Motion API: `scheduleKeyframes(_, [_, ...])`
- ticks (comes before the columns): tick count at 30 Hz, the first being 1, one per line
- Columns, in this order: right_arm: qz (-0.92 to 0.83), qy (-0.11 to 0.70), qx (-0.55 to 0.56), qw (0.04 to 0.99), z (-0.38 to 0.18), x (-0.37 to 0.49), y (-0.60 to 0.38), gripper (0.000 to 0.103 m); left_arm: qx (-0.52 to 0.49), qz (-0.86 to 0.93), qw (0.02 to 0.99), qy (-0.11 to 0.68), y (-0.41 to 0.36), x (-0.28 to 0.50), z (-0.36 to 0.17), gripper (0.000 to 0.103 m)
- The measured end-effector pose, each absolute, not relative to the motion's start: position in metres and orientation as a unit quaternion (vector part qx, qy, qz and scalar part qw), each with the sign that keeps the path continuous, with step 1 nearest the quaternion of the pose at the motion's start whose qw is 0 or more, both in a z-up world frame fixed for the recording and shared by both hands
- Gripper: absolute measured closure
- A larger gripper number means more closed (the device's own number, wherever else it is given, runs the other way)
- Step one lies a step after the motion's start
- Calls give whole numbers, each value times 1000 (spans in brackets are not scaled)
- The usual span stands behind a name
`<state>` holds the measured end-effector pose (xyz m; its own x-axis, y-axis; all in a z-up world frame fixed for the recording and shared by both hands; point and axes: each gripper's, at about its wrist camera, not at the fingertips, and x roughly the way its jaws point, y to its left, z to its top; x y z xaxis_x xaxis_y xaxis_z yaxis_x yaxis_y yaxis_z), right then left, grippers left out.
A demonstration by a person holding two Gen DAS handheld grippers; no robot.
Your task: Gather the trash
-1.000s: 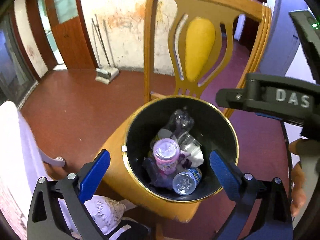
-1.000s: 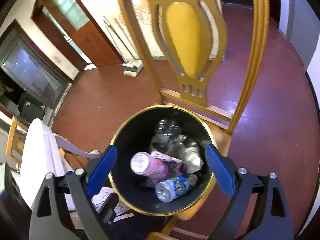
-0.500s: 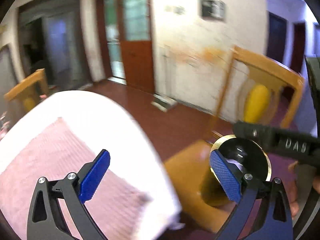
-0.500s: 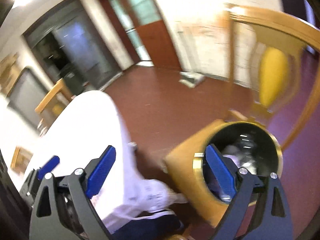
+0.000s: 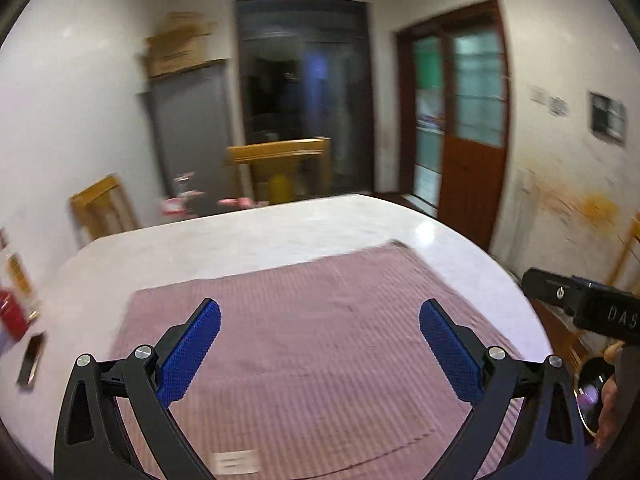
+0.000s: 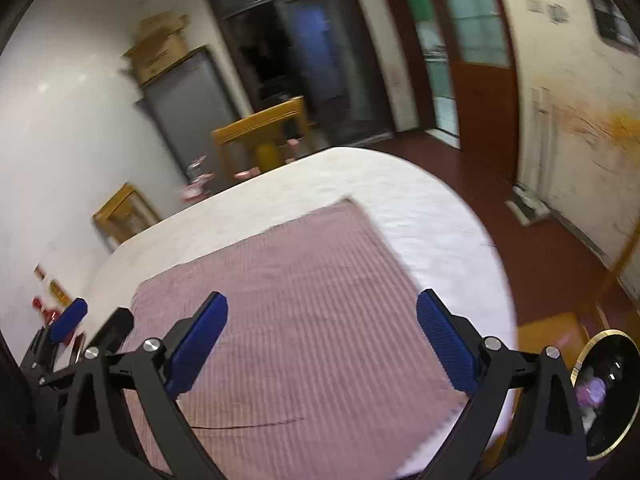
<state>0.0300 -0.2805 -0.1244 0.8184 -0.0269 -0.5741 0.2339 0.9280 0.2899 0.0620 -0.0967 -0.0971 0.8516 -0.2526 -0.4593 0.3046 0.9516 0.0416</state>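
Observation:
Both grippers are open and empty over a white table with a pink striped cloth [image 5: 320,344] [image 6: 304,320]. My left gripper [image 5: 320,352] hangs above the cloth's middle. My right gripper [image 6: 322,344] does the same; its body shows at the right of the left wrist view [image 5: 588,308]. The left gripper's blue finger [image 6: 68,318] shows at the left edge of the right wrist view. The black trash bin with a gold rim [image 6: 608,396] stands at the far right, below table level, with a pink can and bottles inside. It also peeks into the left wrist view [image 5: 588,396].
A small dark object [image 5: 32,360] and a red item [image 5: 12,316] lie at the table's left edge. A white label [image 5: 234,462] lies on the cloth near me. Wooden chairs [image 5: 280,168] stand behind the table. Red floor and a door [image 6: 480,80] lie to the right.
Both grippers have swung left and up from over the bin on the chair to over the table. The bin has slid to the far right edge. Both stay open.

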Motion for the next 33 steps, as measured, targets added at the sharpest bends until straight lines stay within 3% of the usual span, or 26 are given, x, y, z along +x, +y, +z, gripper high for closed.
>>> scheduleKeyframes(11, [10, 252, 115, 961, -90, 52, -187, 5, 2, -46, 977, 206, 11, 65, -65, 6])
scheduleKeyframes(33, [18, 211, 74, 975, -80, 32, -167, 5, 4, -39, 983, 181, 17, 48, -51, 6])
